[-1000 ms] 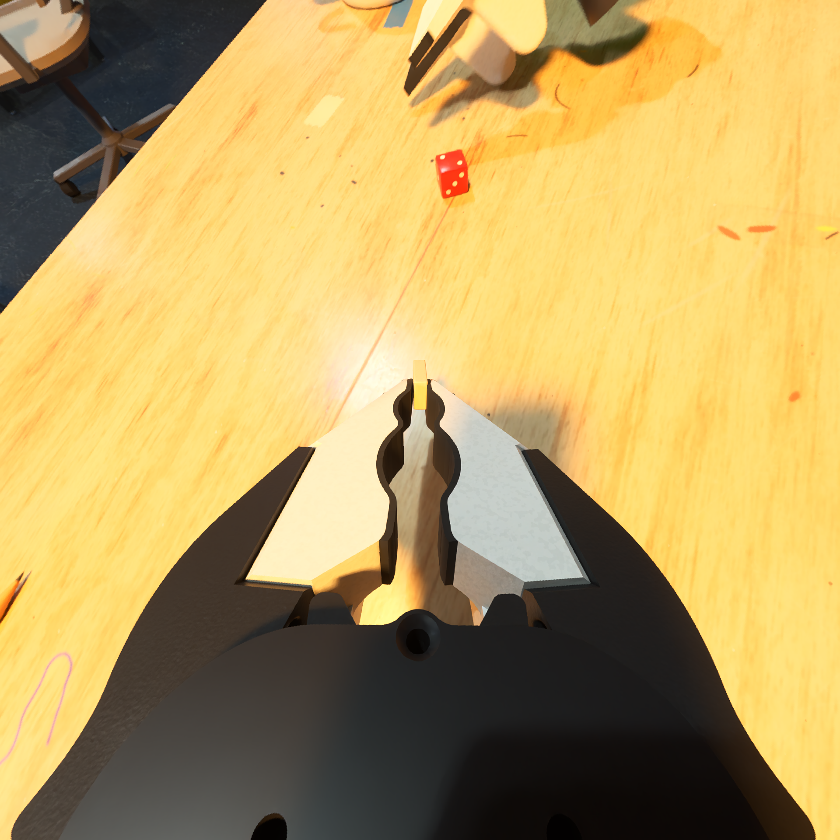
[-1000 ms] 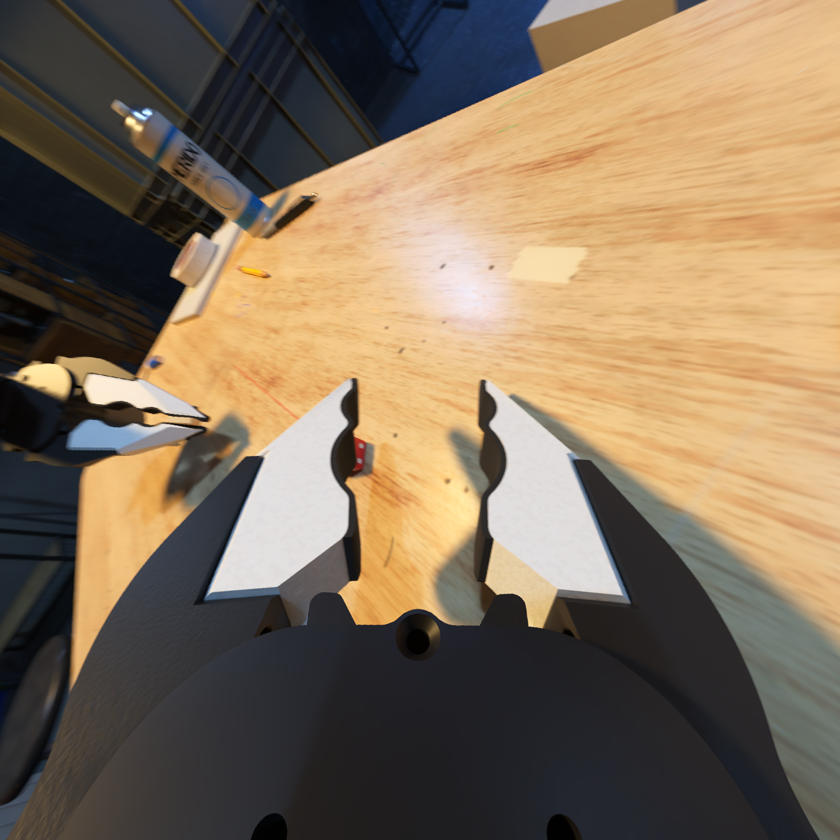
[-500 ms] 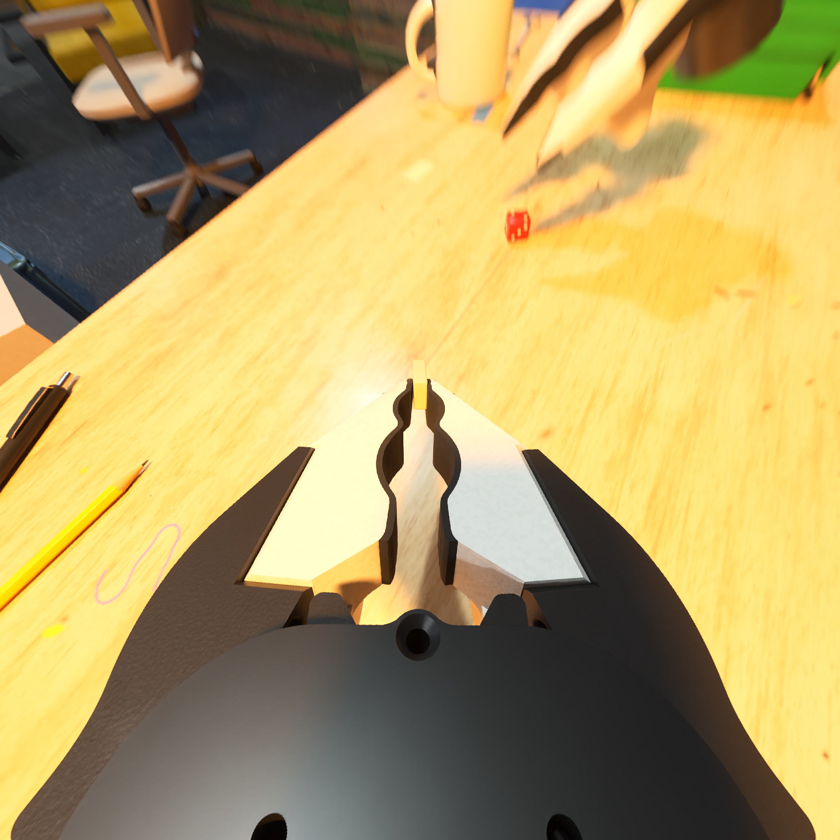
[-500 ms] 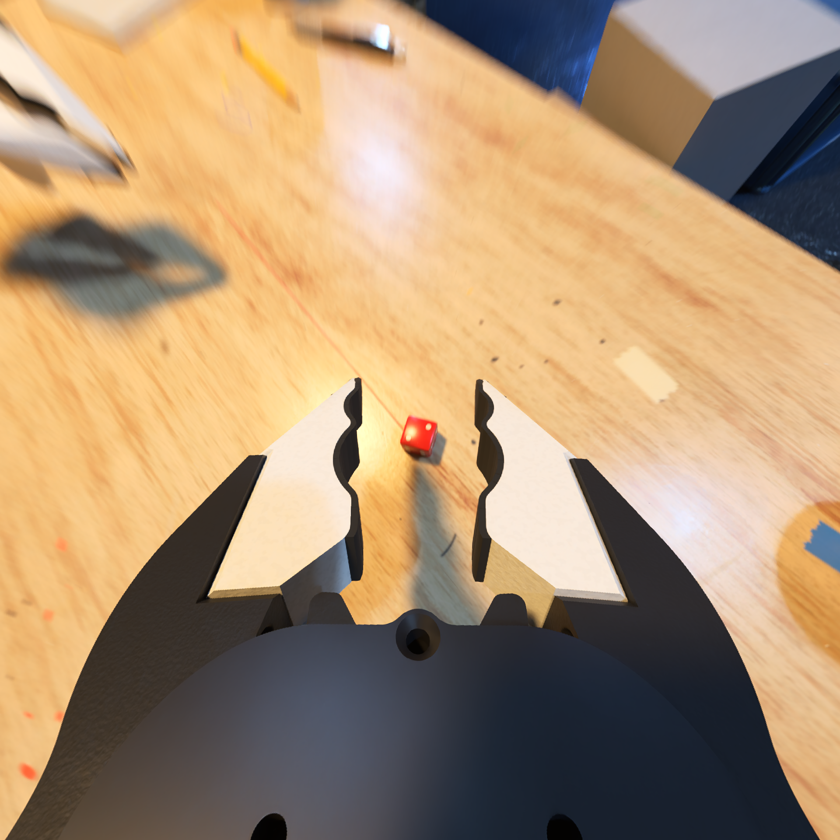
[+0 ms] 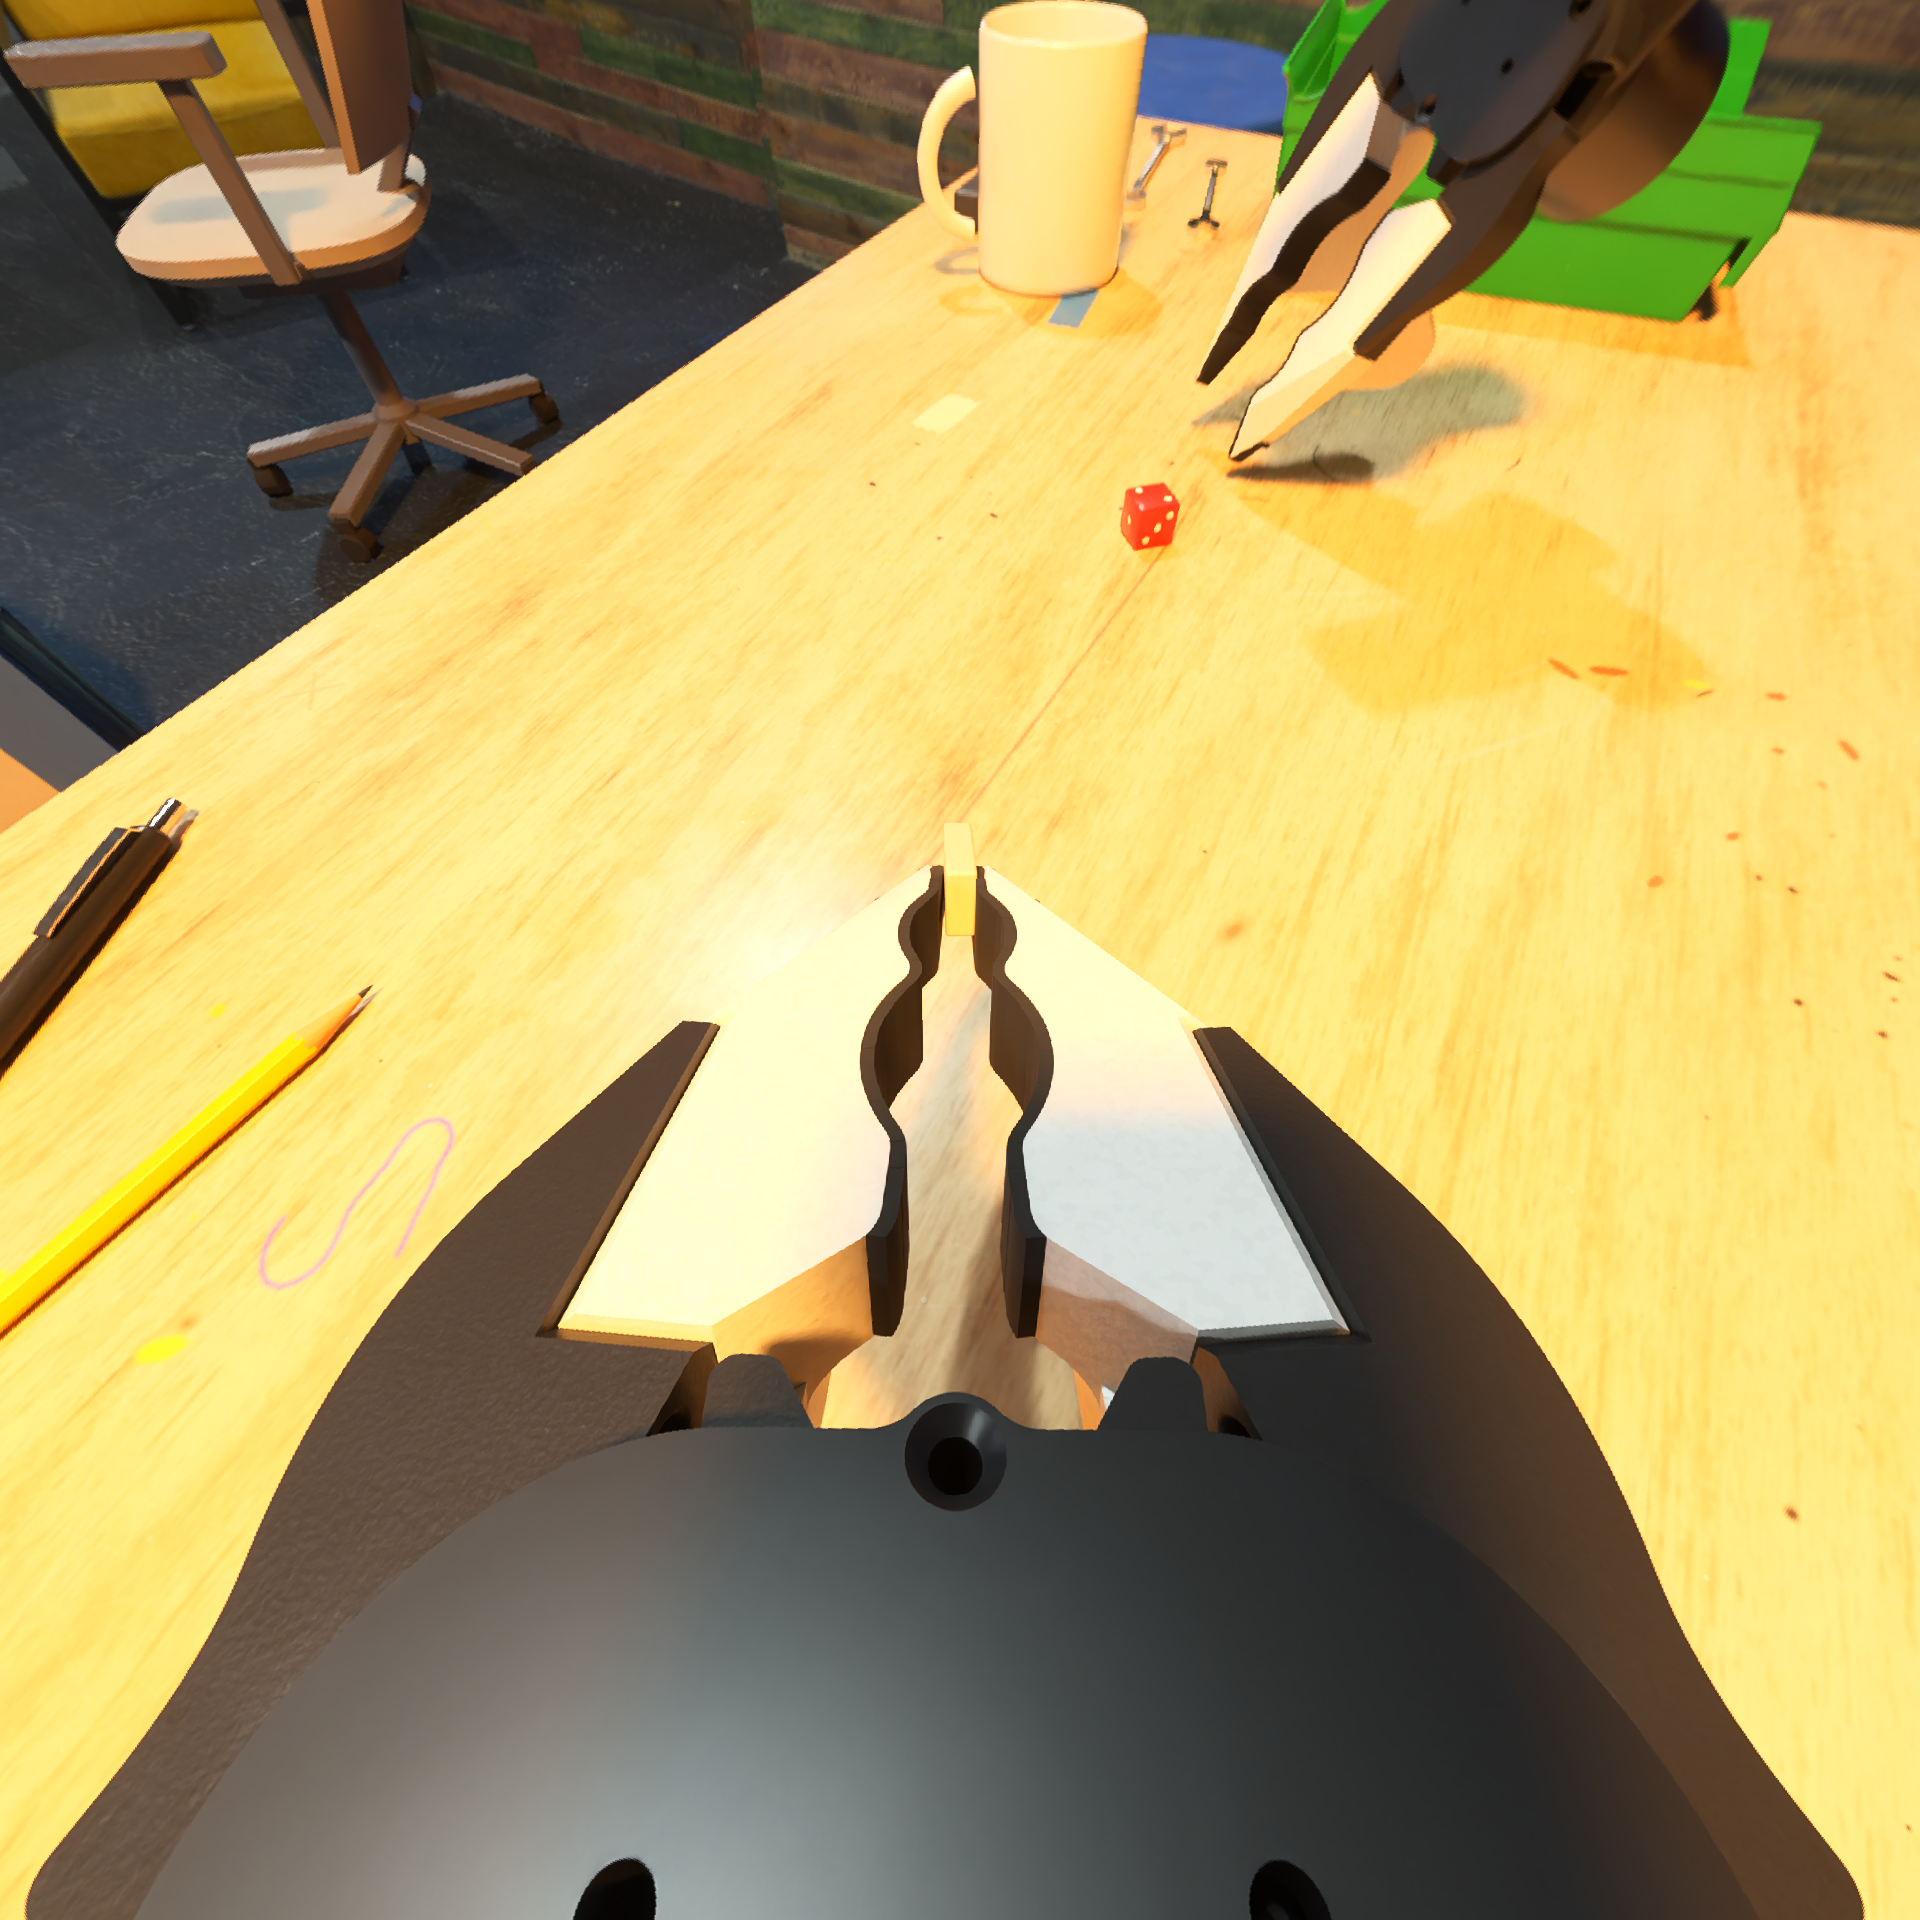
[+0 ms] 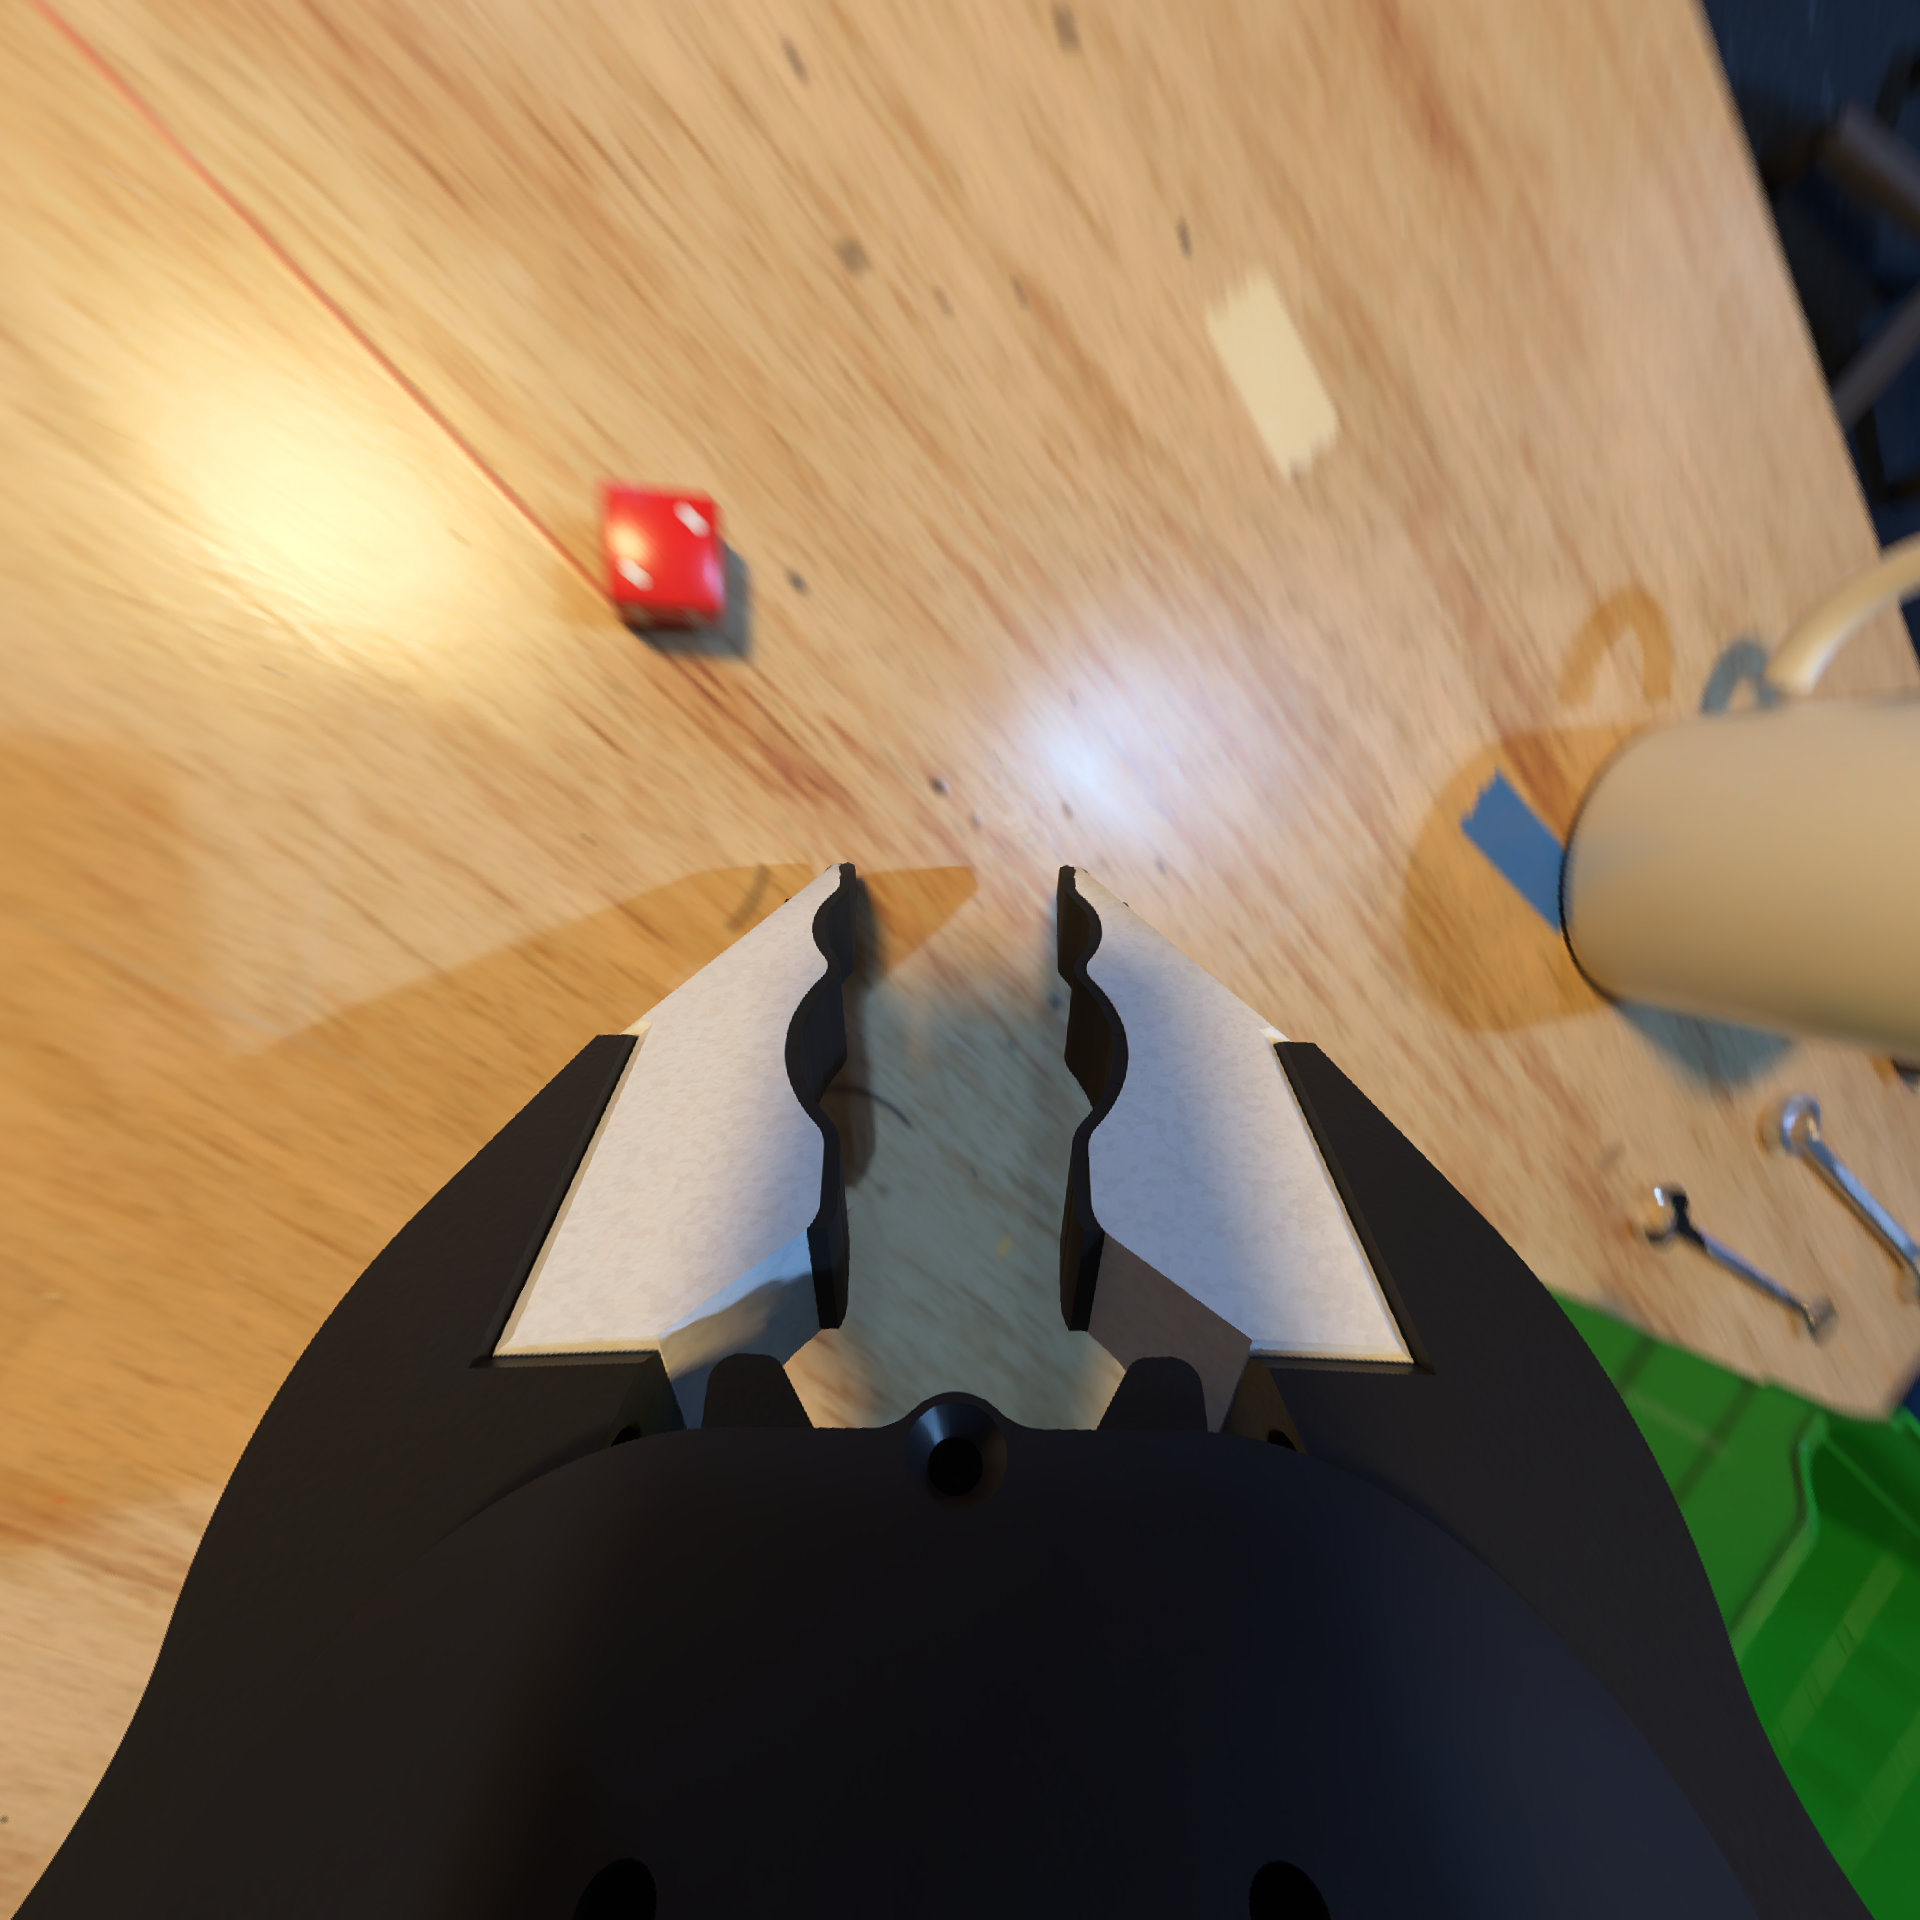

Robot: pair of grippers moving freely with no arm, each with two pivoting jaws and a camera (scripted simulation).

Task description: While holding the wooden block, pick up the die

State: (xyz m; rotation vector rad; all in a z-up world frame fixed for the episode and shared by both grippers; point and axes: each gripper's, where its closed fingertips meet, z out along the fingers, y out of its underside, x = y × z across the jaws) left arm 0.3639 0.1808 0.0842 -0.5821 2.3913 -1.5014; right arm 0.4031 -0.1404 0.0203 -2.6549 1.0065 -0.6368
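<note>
On the wooden tabletop (image 5: 623,727), out in the bare middle, sits the red die (image 5: 1149,515), well ahead of the left gripper (image 5: 958,883) and just short of the right gripper (image 5: 1242,410). Handling, as a judgement: small, light, rigid, hard-edged; glossy faces likely slick, so it could squirt or roll if pinched off-centre or corner-on. Best hold looks like two opposite flat faces, fingertips low and square to them, die centred in the gap. Appearance: bright red cube, slightly rounded corners, pale pips, small shadow beside it; from the right wrist view the die (image 6: 662,554) lies ahead and to the left of the right gripper (image 6: 954,883), not between its fingers, and a thin red line on the wood runs past it. Right jaws stand apart with nothing between them, tips angled down near the table surface. Left jaws are nearly closed, pinching a thin, pale wooden block (image 5: 958,891) that pokes just past the tips. Clutter: cream mug (image 5: 1049,145), green bin (image 5: 1621,229), two small wrenches (image 6: 1730,1262), yellow pencil (image 5: 177,1153) and black pen (image 5: 83,914) at the left, an office chair (image 5: 301,208) off the table.
</note>
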